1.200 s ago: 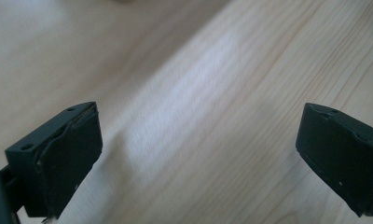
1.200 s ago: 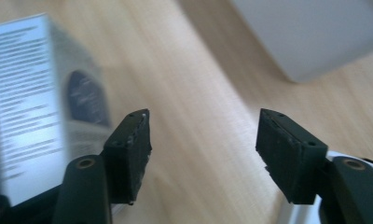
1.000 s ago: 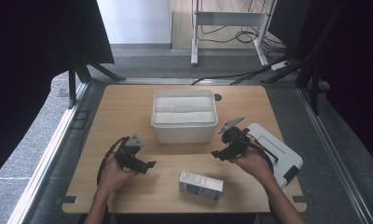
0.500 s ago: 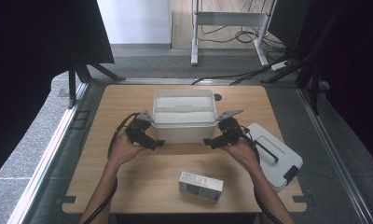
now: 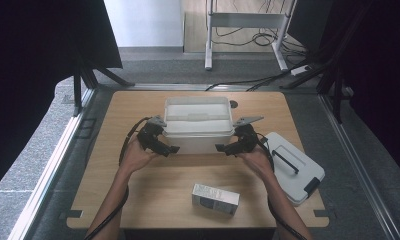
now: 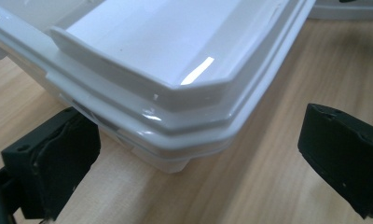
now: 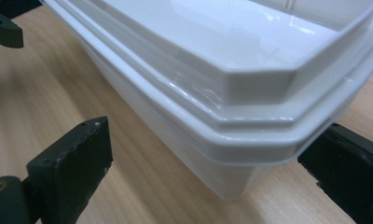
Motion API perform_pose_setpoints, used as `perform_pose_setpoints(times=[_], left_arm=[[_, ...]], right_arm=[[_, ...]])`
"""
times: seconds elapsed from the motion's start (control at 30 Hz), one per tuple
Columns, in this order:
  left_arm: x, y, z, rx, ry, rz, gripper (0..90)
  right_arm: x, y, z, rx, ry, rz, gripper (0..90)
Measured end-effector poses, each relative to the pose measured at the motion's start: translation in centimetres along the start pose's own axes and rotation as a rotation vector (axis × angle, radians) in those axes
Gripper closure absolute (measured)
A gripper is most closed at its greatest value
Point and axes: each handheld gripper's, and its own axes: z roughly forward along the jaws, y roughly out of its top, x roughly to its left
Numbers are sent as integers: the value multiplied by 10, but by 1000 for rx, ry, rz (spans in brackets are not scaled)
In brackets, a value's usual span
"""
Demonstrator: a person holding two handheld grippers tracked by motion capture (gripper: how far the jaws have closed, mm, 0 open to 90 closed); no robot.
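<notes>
A white plastic box (image 5: 198,125) with an inset white tray stands on the wooden table (image 5: 138,200), just past its middle. My left gripper (image 5: 169,146) is at the box's near left corner. In the left gripper view the jaws stand wide apart around that corner (image 6: 175,70), open, one jaw tucked below the rim. My right gripper (image 5: 226,148) is at the near right corner. Its jaws have just been closing a little, with the box corner (image 7: 222,70) between them; the left jaw stands apart from the box wall, so it is open.
A small grey-and-white carton (image 5: 215,198) lies near the table's front edge. A white lid with a black handle (image 5: 293,167) lies at the right, overhanging the table's edge. Black stands and cables are on the floor behind the table.
Both hands have moved away from the person, from the middle of the table to the box's near corners. Over the last half second they have stayed in place.
</notes>
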Motion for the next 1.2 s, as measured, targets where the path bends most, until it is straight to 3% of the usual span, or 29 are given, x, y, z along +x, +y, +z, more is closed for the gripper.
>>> perform_pose_setpoints(times=[0.17, 0.53, 0.97, 1.1, 1.2], left_arm=[[-12, -3, -3, 27, 4, 36, 0], [-35, -20, -17, 20, -8, 49, 0], [-67, -34, -32, 29, -12, 71, 0], [-68, -35, -34, 31, -21, 91, 0], [-65, -37, -38, 28, -31, 100, 0]], right_arm=[[8, -7, -8, 15, -5, -22, 25], [37, -23, -23, 40, 5, -85, 38], [69, -39, -41, 64, -11, -118, 30], [70, -41, -42, 83, -17, -123, 58], [65, -49, -42, 130, -43, -136, 6]])
